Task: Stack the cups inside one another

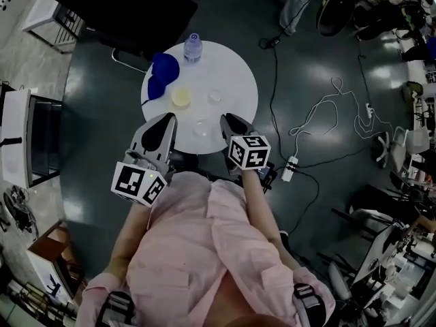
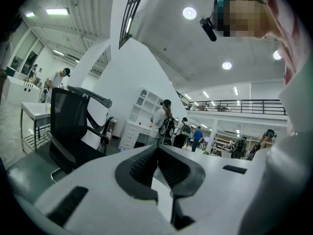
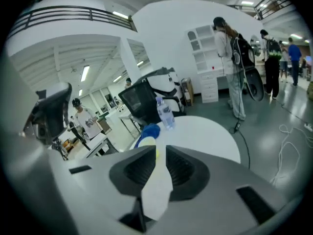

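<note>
From where I stand the trouble looks easy to predict: the cups are light and two of them are clear, so a closed claw coming in would, I think, only knock one over or push it across the round table [image 1: 235,70] instead of taking it. The clear cup [image 1: 201,127] in the lower middle of the head view sits near the table's near edge, between the two claws, and a shove toward the person could send it off. The other clear cup [image 1: 215,95] and the yellowish cup [image 1: 181,97] stand apart from each other mid-table, none nested yet. A careless reach past them could also hit the water bottle [image 1: 193,46] or the blue object [image 1: 163,70] at the upper left of the table. Squeezing too hard might buckle a thin cup wall. As for the claws, the right gripper [image 3: 161,151] has its jaws all but together, with just a thin slit showing table through it; nothing is in it and it touches no cup. The left gripper [image 2: 157,148] has its jaws meeting at the tips, empty, aimed out across the room and not at the table.
</note>
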Demonstrator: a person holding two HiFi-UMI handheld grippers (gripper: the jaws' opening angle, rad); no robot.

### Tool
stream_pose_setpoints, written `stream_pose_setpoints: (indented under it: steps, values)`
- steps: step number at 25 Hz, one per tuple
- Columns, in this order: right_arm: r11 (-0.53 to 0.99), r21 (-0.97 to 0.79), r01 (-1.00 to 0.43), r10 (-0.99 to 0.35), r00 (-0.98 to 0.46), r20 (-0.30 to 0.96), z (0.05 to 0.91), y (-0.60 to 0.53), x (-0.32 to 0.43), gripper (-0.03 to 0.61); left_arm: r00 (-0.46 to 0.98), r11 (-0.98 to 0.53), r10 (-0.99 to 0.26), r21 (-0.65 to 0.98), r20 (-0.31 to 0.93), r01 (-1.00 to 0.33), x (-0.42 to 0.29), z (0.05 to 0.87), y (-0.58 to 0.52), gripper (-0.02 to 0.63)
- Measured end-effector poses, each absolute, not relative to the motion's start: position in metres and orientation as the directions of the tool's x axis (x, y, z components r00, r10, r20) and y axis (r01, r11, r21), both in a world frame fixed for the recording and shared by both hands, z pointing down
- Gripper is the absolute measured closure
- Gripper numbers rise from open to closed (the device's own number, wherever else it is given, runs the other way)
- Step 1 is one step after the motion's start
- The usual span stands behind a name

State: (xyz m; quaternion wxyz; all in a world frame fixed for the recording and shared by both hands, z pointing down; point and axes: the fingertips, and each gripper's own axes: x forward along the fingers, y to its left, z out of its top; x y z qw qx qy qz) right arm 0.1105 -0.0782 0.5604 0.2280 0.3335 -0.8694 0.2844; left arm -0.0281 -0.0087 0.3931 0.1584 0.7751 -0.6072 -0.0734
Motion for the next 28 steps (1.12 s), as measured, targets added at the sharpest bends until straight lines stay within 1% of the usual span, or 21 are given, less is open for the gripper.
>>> stream_pose_setpoints:
  steps: [3, 9, 19, 23, 24, 27, 28]
  values:
    - [0.609, -0.371, -0.701, -0.352, -0.659, 0.665, 0.598, -0.06, 0.099, 0.467, 0.244, -0.197, -0.966, 0.358, 0.091, -0.913, -0.027, 0.399, -0.006, 0.595]
    - [0.599, -0.348, -0.722, -0.262, -0.587, 0.766, 0.655, -0.046, 0.094, 0.457, 0.252, -0.204, -0.963, 0.357, 0.093, -0.911, -0.023, 0.402, -0.001, 0.595]
    - [0.554, -0.306, -0.774, -0.206, -0.484, 0.851, 0.7, -0.045, 0.097, 0.457, 0.26, -0.213, -0.961, 0.347, 0.096, -0.913, -0.025, 0.394, 0.005, 0.595]
    - [0.541, -0.315, -0.78, -0.18, -0.473, 0.862, 0.708, -0.04, 0.095, 0.459, 0.266, -0.218, -0.959, 0.349, 0.094, -0.911, -0.029, 0.392, 0.004, 0.595]
    - [0.541, -0.314, -0.781, -0.178, -0.471, 0.864, 0.709, -0.039, 0.095, 0.465, 0.267, -0.218, -0.959, 0.351, 0.096, -0.911, -0.03, 0.392, 0.005, 0.595]
    - [0.543, -0.298, -0.785, -0.19, -0.461, 0.867, 0.709, -0.038, 0.094, 0.522, 0.267, -0.214, -0.958, 0.36, 0.103, -0.908, -0.033, 0.394, 0.006, 0.595]
    - [0.544, -0.291, -0.787, -0.198, -0.458, 0.867, 0.708, -0.039, 0.094, 0.526, 0.267, -0.212, -0.958, 0.365, 0.105, -0.906, -0.034, 0.395, 0.006, 0.595]
